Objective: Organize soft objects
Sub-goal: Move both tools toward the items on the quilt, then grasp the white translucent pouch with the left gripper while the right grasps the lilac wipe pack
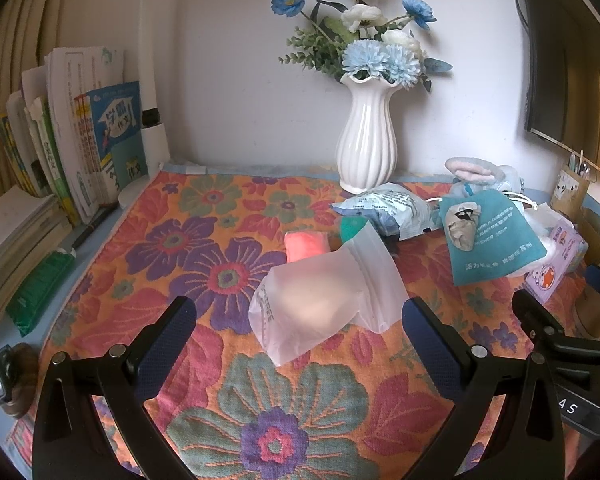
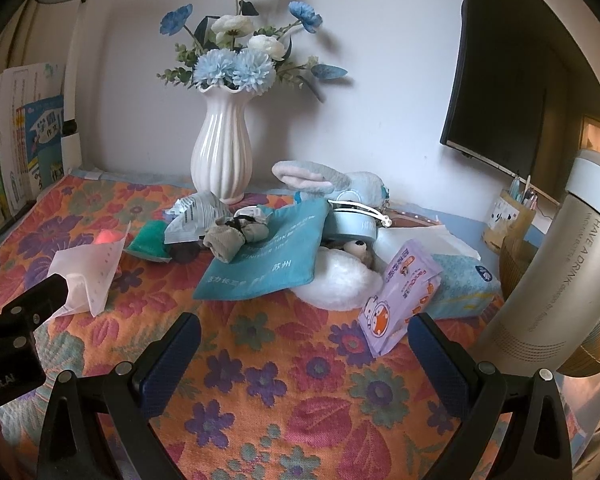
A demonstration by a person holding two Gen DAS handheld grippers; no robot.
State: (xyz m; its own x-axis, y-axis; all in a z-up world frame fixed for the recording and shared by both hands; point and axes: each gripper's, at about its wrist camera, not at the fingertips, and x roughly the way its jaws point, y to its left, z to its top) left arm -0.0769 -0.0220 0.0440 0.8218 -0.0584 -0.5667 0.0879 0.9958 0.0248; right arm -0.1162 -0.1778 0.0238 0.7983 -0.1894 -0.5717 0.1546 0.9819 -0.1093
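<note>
A frosted zip bag (image 1: 320, 300) with something pale inside lies on the floral cloth (image 1: 228, 408), just ahead of my open, empty left gripper (image 1: 298, 316); it also shows in the right wrist view (image 2: 88, 276). Behind it lie a pink pad (image 1: 306, 245) and a green pad (image 1: 350, 226). A pile to the right holds a teal pouch (image 2: 268, 258), rolled socks (image 2: 232, 236), a plush rabbit (image 2: 340, 184), a white fluffy item (image 2: 336, 284) and a wipes pack (image 2: 400, 300). My right gripper (image 2: 304, 340) is open and empty, short of the pile.
A white vase (image 1: 366, 140) of blue flowers stands at the back. Books (image 1: 80, 148) line the left edge. A tissue box (image 2: 460, 284), a tall flask (image 2: 548, 272) and a pen holder (image 2: 508, 220) stand on the right. A monitor (image 2: 500, 80) hangs on the wall.
</note>
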